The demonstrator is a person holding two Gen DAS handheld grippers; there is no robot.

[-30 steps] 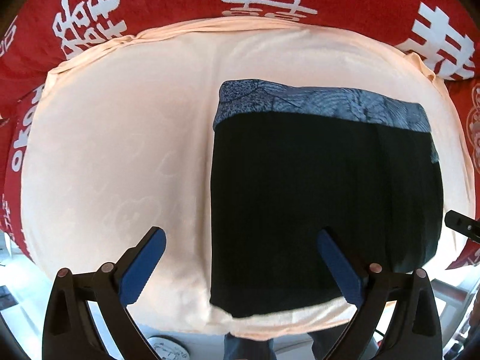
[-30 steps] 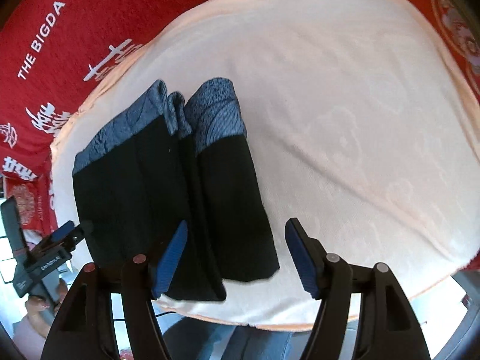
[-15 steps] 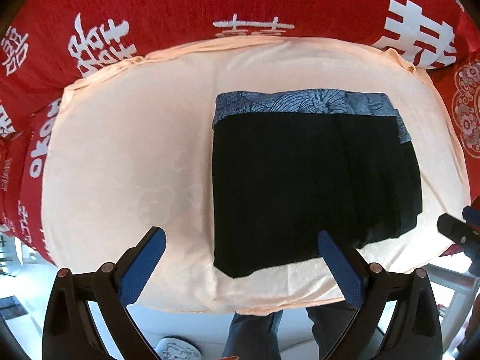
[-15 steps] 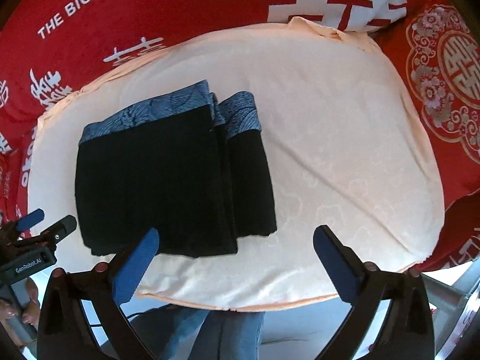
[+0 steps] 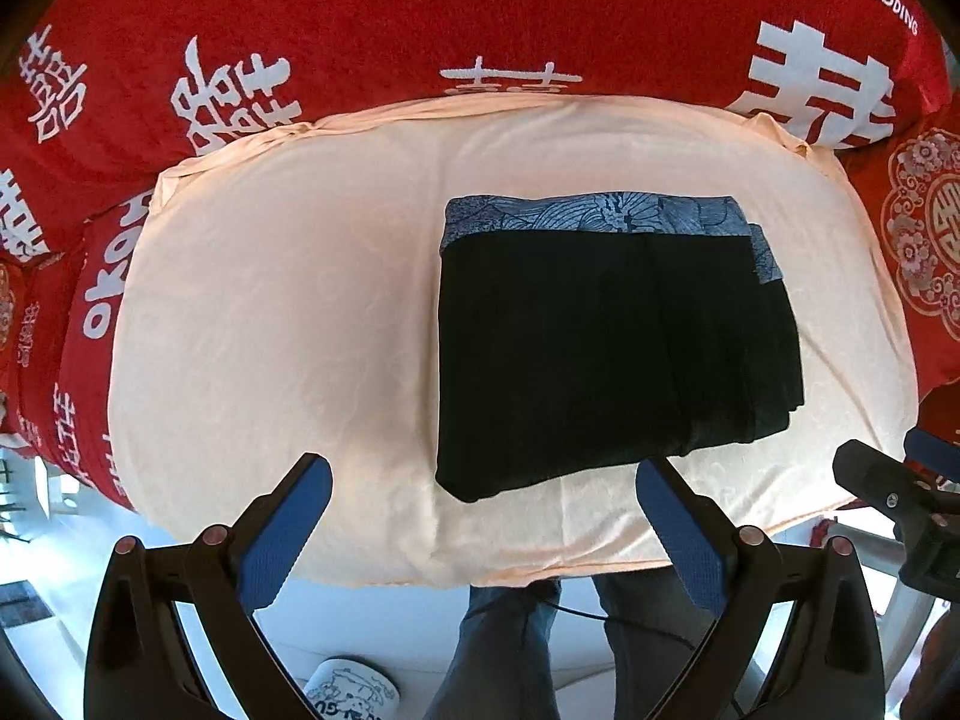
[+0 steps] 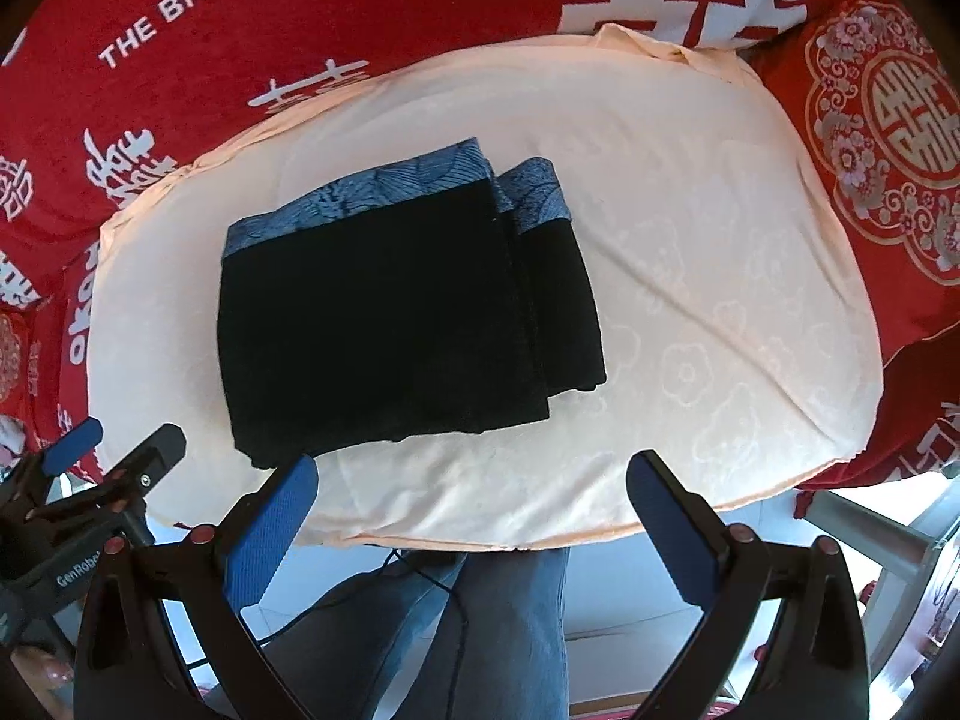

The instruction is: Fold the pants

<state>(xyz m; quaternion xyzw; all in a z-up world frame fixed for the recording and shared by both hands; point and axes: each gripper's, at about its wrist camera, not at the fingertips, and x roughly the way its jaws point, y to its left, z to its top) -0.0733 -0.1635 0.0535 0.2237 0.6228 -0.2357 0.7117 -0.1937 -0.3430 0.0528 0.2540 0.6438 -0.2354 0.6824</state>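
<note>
Folded pants on a peach cloth — both grippers clear above them

A red cover [image 5: 480, 18] lay under the peach cloth [image 5: 270, 312]. On the cloth, toward 3 o'clock in the left wrist view, sat the folded black pants [image 5: 600, 348], patterned band at 12 o'clock. The left gripper [image 5: 483, 525] and right gripper [image 6: 471, 522] gaped wide — the right's jaws had just been opening, empty.

Below left gripper [image 5: 483, 483]: bare peach cloth [image 5: 270, 312] to its left and beneath, open for descent. Folded pants [image 5: 600, 336] lie ahead and right, the only raised obstacle. Right gripper [image 6: 471, 483]: jaws wide, nothing between; clear cloth ahead-right, pants ahead-left. Red bedding [image 6: 180, 60] rises beyond the cloth's far edge. Person's legs [image 6: 498, 618] stand behind both grippers.
</note>
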